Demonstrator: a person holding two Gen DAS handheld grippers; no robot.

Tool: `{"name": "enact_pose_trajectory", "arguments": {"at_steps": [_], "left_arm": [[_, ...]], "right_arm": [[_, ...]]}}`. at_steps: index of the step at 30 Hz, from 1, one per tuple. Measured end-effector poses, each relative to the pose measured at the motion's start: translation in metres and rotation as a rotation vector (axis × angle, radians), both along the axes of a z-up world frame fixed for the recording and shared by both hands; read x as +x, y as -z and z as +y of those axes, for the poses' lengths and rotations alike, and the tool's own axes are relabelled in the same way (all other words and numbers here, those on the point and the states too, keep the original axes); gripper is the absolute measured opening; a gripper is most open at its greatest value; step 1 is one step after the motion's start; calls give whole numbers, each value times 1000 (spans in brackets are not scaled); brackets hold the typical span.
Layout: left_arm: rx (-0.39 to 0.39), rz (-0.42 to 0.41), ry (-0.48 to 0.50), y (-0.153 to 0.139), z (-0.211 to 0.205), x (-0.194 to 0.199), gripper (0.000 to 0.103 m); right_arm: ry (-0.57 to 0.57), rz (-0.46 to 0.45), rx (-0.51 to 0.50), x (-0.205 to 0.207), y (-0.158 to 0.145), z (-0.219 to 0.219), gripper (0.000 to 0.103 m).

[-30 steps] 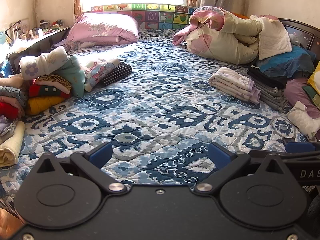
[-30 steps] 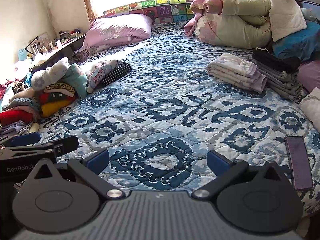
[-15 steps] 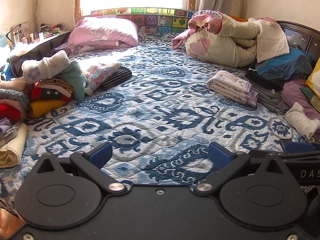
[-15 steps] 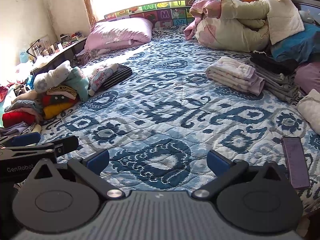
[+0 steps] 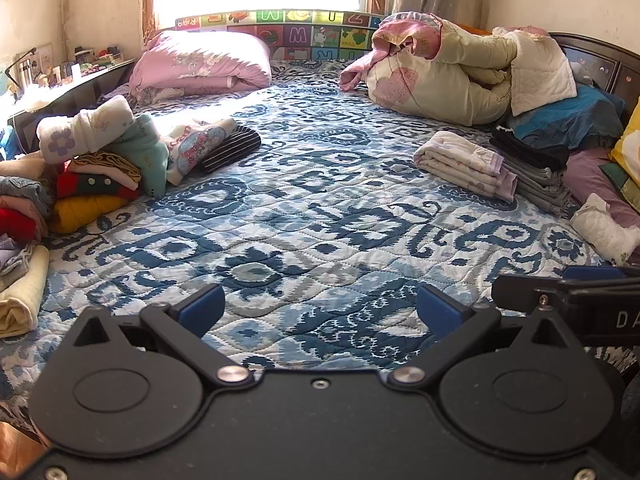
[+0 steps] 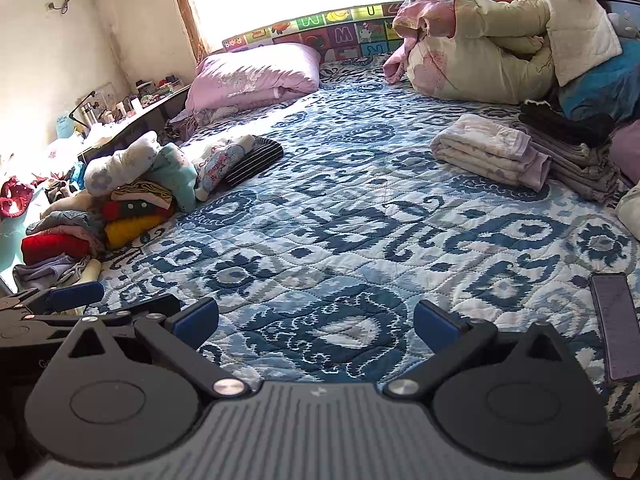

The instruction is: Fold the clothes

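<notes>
A heap of mixed clothes (image 5: 92, 172) (image 6: 132, 200) lies on the left side of the bed, with red, yellow, teal and floral pieces. A folded pale lilac garment (image 5: 466, 164) (image 6: 492, 152) rests at the right beside a grey folded stack (image 5: 540, 184) (image 6: 576, 160). My left gripper (image 5: 320, 308) hovers open over the near part of the blue patterned quilt (image 5: 300, 208), holding nothing. Beside it, my right gripper (image 6: 316, 320) is also open and empty above the same quilt (image 6: 340, 220). Each gripper shows at the edge of the other's view.
A pink pillow (image 5: 204, 64) and a bundled cream duvet (image 5: 448, 72) lie at the far end under the window. A phone (image 6: 616, 324) rests on the quilt at the near right. A cluttered dark desk (image 6: 128, 116) stands left of the bed. A white bundle (image 5: 604, 232) sits far right.
Both cameras have tilted up slightly, so the bed sits lower in the views. The grippers stay open and nothing on the bed has moved.
</notes>
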State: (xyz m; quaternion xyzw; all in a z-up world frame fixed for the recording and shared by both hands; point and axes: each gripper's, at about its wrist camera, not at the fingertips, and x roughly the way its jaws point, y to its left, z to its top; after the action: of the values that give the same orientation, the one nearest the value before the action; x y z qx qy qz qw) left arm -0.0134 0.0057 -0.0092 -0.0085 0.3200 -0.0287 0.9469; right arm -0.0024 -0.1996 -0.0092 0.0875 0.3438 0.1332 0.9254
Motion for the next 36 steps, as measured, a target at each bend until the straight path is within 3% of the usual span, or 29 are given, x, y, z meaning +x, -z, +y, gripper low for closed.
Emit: {"name": "enact_pose_trajectory", "arguments": {"at_steps": [9, 15, 18, 25, 29, 36], "left_arm": [[-110, -15, -92, 26, 51, 29, 103], [-157, 91, -159, 41, 104, 54, 103], [-155, 94, -202, 44, 131, 63, 103], [-149, -17, -329, 32, 205, 99, 102], [-128, -109, -406, 18, 250, 133, 93], [-89, -246, -512, -4, 316, 191, 86]], "right_arm": [[-22, -2, 1, 29, 30, 20, 103], [-79, -44, 2, 53, 51, 39, 103], [-113, -26, -1, 66, 58, 51, 103], [-190, 29, 41, 112, 66, 81, 103], [-210, 6, 38, 136, 63, 100, 103], [-207, 33, 59, 167, 75, 124, 103]]}}
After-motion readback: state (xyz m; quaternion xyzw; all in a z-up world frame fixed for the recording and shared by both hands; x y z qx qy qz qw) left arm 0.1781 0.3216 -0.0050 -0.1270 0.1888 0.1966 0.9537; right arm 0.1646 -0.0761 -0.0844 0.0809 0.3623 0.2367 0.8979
